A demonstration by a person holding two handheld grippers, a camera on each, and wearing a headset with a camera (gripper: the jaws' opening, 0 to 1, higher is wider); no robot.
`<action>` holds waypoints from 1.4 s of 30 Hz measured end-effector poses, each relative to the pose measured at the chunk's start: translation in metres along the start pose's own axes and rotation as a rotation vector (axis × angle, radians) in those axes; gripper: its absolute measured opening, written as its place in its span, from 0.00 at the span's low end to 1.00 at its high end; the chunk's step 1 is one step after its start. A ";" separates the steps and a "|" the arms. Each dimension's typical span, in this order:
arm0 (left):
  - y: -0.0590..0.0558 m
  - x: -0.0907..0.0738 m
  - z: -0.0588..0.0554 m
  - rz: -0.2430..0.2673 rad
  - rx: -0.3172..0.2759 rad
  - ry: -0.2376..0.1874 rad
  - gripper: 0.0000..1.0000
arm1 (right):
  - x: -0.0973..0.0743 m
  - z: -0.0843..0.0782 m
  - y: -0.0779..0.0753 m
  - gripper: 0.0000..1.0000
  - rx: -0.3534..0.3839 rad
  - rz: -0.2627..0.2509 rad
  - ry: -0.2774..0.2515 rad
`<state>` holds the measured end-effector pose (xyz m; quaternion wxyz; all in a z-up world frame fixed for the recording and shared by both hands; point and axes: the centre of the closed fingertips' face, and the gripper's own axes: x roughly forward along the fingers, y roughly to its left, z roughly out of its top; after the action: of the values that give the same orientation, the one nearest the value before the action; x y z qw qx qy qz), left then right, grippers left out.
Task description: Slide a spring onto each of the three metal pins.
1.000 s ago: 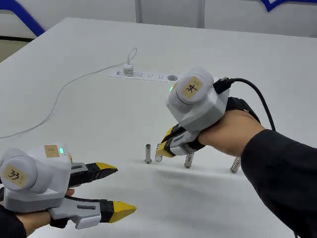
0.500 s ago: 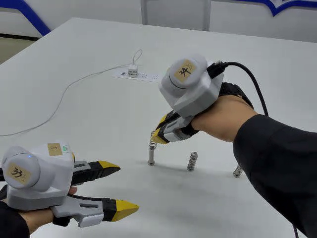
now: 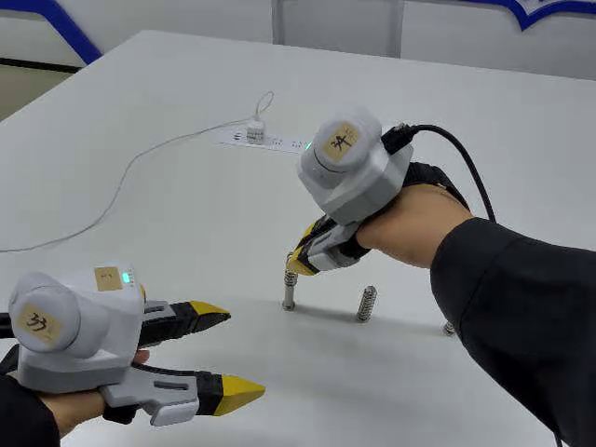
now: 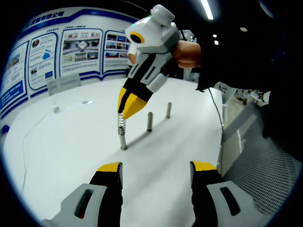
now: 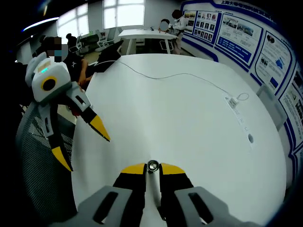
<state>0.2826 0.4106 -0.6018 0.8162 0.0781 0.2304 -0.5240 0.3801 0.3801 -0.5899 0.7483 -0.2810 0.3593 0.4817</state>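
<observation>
In the head view my right gripper (image 3: 296, 265) is shut on a small spring (image 3: 290, 277), holding it upright at the top of the leftmost metal pin (image 3: 290, 298). The left gripper view shows that spring (image 4: 121, 122) sitting on the pin's (image 4: 123, 141) upper end, under the right gripper (image 4: 129, 108). The middle pin (image 3: 367, 303) wears a spring. A third one (image 3: 450, 328) peeks out beside my sleeve. From above, the right gripper view shows the spring (image 5: 152, 166) between shut jaws. My left gripper (image 3: 228, 354) hovers open and holds nothing at the lower left.
A white power strip (image 3: 270, 142) with a plugged charger and a thin cable (image 3: 121, 177) lies at the far side of the white table (image 3: 186, 233). A black cord (image 3: 456, 149) trails from the right gripper. People and desks stand in the background of the right gripper view.
My right gripper has lifted the spring off the table beside the left pin, carried it left over the pin and lowered it onto the pin's top. The left gripper stays put.
</observation>
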 end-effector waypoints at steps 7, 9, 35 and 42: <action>0.000 0.000 0.000 0.000 -0.003 0.001 0.59 | 0.012 -0.008 0.000 0.12 0.019 0.015 0.022; 0.000 0.000 -0.001 -0.001 -0.004 0.001 0.59 | 0.016 -0.011 0.000 0.12 0.028 0.019 0.029; 0.004 0.001 -0.004 0.002 -0.012 0.004 0.59 | 0.032 -0.026 0.003 0.13 0.042 0.036 0.046; 0.002 0.001 -0.004 -0.001 -0.008 0.005 0.59 | 0.019 -0.022 0.000 0.17 0.030 0.008 0.015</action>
<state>0.2837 0.4119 -0.6056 0.8157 0.0762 0.2346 -0.5232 0.3791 0.3732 -0.6183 0.7476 -0.2719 0.3733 0.4773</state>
